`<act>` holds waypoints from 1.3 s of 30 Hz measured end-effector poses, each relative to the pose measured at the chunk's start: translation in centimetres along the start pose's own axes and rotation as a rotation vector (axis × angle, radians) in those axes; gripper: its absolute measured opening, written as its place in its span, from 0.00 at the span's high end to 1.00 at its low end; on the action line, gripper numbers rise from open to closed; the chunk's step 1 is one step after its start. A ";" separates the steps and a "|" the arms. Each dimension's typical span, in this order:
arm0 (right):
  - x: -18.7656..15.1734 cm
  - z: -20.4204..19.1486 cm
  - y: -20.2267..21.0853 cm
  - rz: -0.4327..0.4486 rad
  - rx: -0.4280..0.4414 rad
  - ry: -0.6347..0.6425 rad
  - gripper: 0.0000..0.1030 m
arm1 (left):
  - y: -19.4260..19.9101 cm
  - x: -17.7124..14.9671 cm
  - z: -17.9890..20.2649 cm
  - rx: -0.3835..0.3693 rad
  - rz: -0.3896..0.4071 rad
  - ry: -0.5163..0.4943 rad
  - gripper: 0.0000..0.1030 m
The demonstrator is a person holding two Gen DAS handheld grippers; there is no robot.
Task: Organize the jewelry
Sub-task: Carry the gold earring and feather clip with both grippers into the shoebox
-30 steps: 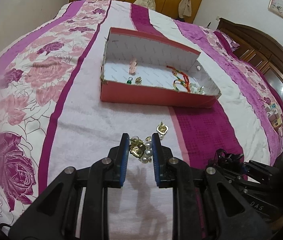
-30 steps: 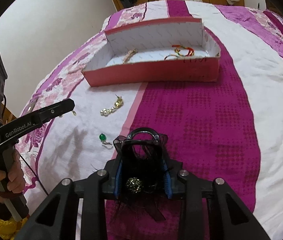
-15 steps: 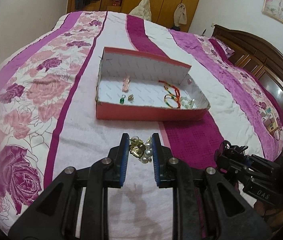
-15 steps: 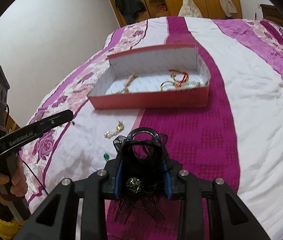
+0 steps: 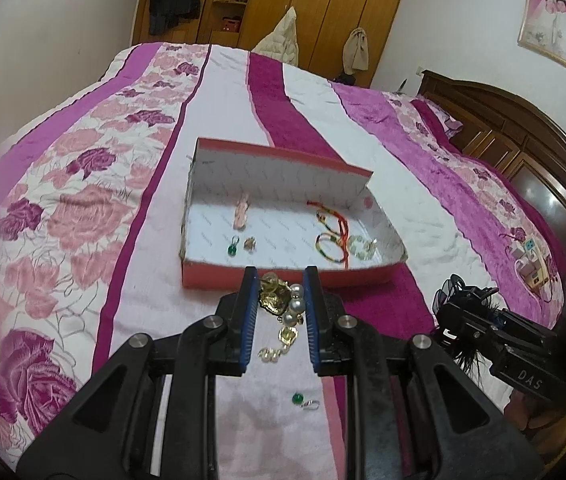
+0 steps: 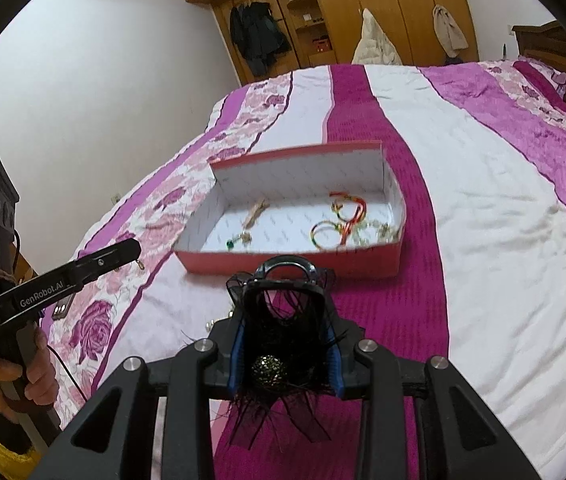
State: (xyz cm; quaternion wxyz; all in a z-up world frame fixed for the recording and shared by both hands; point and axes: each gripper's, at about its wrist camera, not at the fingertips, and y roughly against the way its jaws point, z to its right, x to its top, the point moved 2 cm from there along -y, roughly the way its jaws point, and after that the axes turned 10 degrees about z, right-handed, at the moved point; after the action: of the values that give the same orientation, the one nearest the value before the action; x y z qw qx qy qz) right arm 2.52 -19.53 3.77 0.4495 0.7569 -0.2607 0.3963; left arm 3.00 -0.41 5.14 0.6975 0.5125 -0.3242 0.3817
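Note:
My left gripper (image 5: 279, 280) is shut on a gold and pearl earring (image 5: 285, 306), held above the bedspread in front of the red box (image 5: 283, 276). My right gripper (image 6: 283, 288) is shut on a black feathered hair clip (image 6: 279, 344) with a gold bead, also lifted short of the red box (image 6: 283, 266). The box holds coloured bracelets (image 5: 333, 236), a green earring (image 5: 232, 247), a small gold piece (image 5: 249, 243) and a pink item (image 5: 242, 212). A second pearl earring (image 5: 279, 342) and a green earring (image 5: 301, 400) lie on the bed under my left gripper.
The box lies on a wide bed with a pink, white and magenta cover (image 6: 483, 208). A dark wooden headboard (image 5: 523, 144) stands at the right. Wardrobes (image 6: 343, 12) with hanging clothes stand beyond the bed's far end.
Both grippers have risen from the bedspread with their items. The left has lifted the gold and pearl earring, leaving another pearl earring and a green one on the bed below.

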 end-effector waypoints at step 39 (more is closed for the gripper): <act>6.6 4.2 -10.9 0.106 -0.070 -0.016 0.66 | -10.7 2.6 -2.1 0.042 0.049 -0.036 0.86</act>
State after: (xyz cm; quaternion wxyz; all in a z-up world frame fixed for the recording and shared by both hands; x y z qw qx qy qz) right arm 15.83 -18.45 2.91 0.4520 0.7290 -0.3175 0.4042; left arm 13.71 0.17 1.75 0.6712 0.5257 -0.3410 0.3960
